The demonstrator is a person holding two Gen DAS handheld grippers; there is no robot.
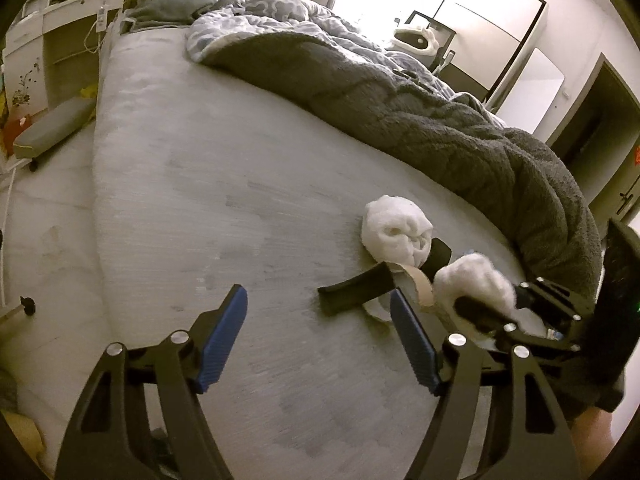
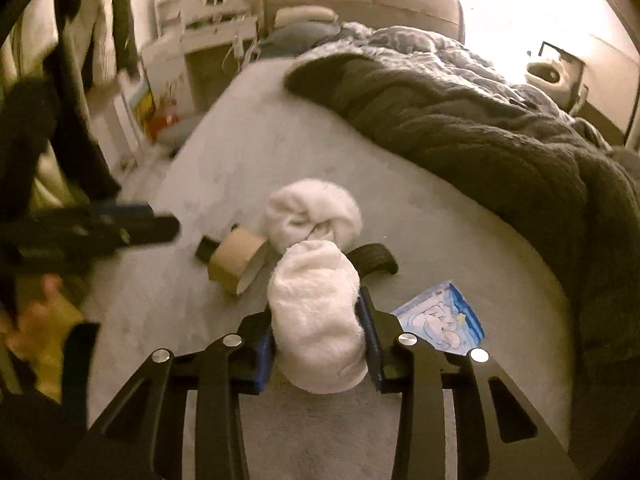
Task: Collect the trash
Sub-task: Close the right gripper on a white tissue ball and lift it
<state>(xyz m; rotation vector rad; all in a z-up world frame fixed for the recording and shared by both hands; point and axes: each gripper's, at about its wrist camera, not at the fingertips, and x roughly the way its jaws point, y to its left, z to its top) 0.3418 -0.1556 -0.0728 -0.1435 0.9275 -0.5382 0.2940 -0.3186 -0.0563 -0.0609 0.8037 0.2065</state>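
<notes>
Bedroom, pale grey bed (image 1: 168, 184) with a dark fleece blanket (image 1: 440, 120) heaped along its far side. Left gripper (image 1: 320, 320) hangs over bare sheet, blue pads spread wide, nothing between them. Next, the cardboard roll (image 2: 234, 264) lies against a black strap (image 2: 372, 262), a white wad (image 2: 312, 212) just behind. Right gripper (image 2: 320, 332) is clamped on a second white wad (image 2: 316, 316). A blue wrapper (image 2: 440, 320) lies beside it.

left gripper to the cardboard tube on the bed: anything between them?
Nothing visible. The left gripper is open above bare mattress, and the cardboard tube lies ahead beside its right finger. The right gripper, shut on a white wad, is close alongside.
</notes>
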